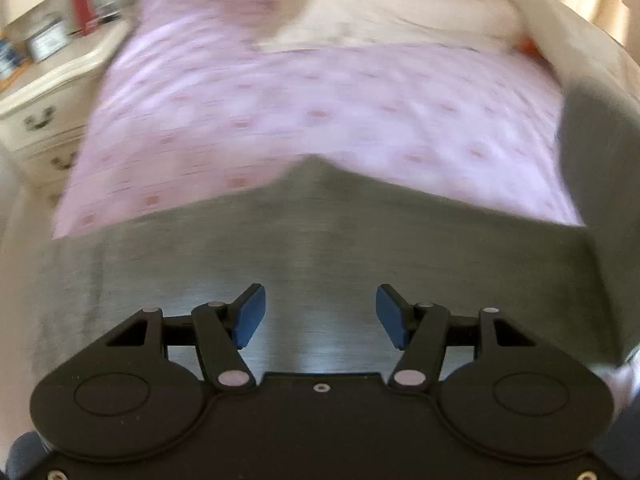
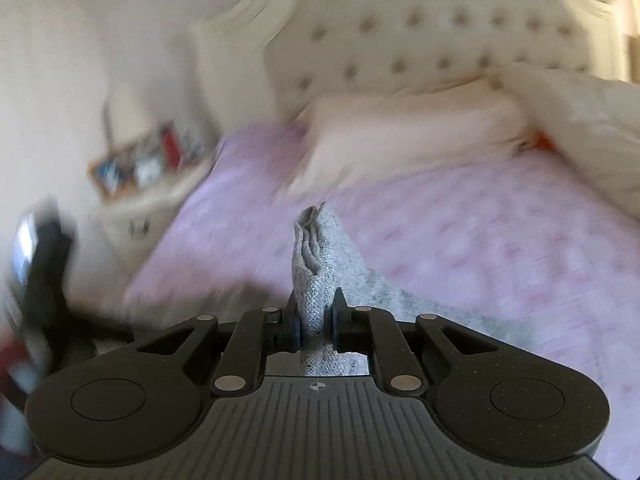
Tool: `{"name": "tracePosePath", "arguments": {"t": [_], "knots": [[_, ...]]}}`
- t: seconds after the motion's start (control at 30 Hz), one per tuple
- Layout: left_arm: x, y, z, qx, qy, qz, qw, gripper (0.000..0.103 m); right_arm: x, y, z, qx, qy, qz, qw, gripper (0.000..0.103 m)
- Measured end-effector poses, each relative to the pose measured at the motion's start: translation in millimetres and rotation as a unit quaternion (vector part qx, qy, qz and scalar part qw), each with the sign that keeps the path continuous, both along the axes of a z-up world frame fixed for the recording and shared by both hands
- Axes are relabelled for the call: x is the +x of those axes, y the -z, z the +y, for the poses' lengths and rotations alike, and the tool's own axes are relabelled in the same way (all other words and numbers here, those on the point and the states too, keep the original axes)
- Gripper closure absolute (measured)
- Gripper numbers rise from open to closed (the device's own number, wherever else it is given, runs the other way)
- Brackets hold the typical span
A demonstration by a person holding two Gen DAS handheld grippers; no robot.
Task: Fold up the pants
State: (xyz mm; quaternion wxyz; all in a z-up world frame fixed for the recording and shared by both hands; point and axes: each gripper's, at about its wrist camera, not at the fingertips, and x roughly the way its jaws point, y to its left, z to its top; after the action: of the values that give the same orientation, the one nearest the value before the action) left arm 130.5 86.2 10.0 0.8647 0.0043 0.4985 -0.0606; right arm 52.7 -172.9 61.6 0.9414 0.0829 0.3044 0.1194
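Pants (image 1: pixel 320 248) lie grey across the lower frame on the pink bedspread (image 1: pixel 320 112). Your left hand-held gripper (image 1: pixel 318 314) hangs spread above them; your right hand-held gripper (image 2: pixel 316 316) pinches a bunched fold. Pillow (image 2: pixel 408 136) and cluttered nightstand (image 1: pixel 52 80) sit beyond, blurred.

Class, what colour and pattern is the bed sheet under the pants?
Pale lilac-pink bed sheet with small darker pink spots, clearest in the left wrist view.

Left gripper (image 1: pixel 320 314) spread wide, empty, above grey pants (image 1: pixel 320 256) lying over pink bedsheet (image 1: pixel 320 112); nightstand (image 1: pixel 44 92) at left.
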Motion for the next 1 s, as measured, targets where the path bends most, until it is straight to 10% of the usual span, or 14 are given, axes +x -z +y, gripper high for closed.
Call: {"name": "tracePosePath", "arguments": {"t": [0.2,0.43,0.73,1.0], "knots": [[-1,16,28,0.004,-0.054,0.009,0.9985,0.039,8,88,70,-0.071,-0.053,0.08,0.993,0.073],[-4,16,14,-0.001,-0.04,0.006,0.9992,0.039,-18,43,35,0.007,-0.111,0.036,0.993,0.052],[-25,20,-54,-0.007,0.067,0.022,0.9975,0.039,28,59,-95,0.026,0.106,0.128,0.986,0.067],[-48,49,-51,0.021,0.056,0.065,0.9961,0.028,43,85,-115,0.023,0.155,0.227,0.961,0.068]]}}
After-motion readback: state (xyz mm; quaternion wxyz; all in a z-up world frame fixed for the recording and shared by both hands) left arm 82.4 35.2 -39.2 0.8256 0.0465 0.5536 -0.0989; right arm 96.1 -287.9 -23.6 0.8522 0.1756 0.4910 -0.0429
